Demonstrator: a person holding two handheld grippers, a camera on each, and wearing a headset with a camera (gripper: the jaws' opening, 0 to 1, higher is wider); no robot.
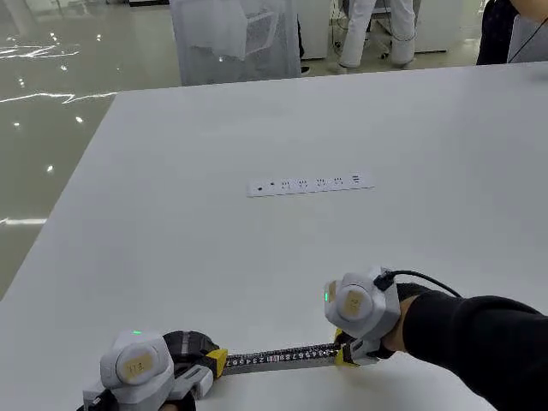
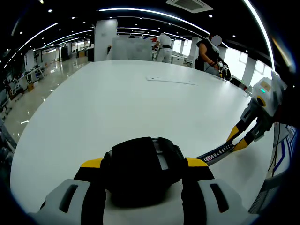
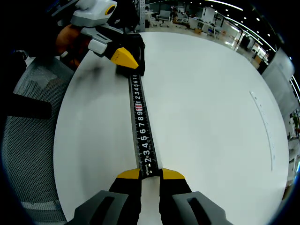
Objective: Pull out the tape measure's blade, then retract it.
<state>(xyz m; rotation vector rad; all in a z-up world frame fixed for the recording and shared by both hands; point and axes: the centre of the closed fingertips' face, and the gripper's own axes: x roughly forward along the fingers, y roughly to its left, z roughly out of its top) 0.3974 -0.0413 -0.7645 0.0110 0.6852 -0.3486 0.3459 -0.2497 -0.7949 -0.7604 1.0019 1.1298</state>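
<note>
A black tape measure case lies at the near edge of the white table, and my left gripper is shut on it, one yellow-tipped finger on each side. Its dark blade with white numbers runs rightwards, flat along the table. My right gripper is shut on the blade's end. In the right gripper view the blade reads past 10 and leads back to the case. From the left gripper view the right gripper appears at the right, pinching the blade.
A white power strip lies flat mid-table, well beyond the tape. A mesh chair stands at the table's near edge. Beyond the far edge are a covered chair and people standing. The table is bare elsewhere.
</note>
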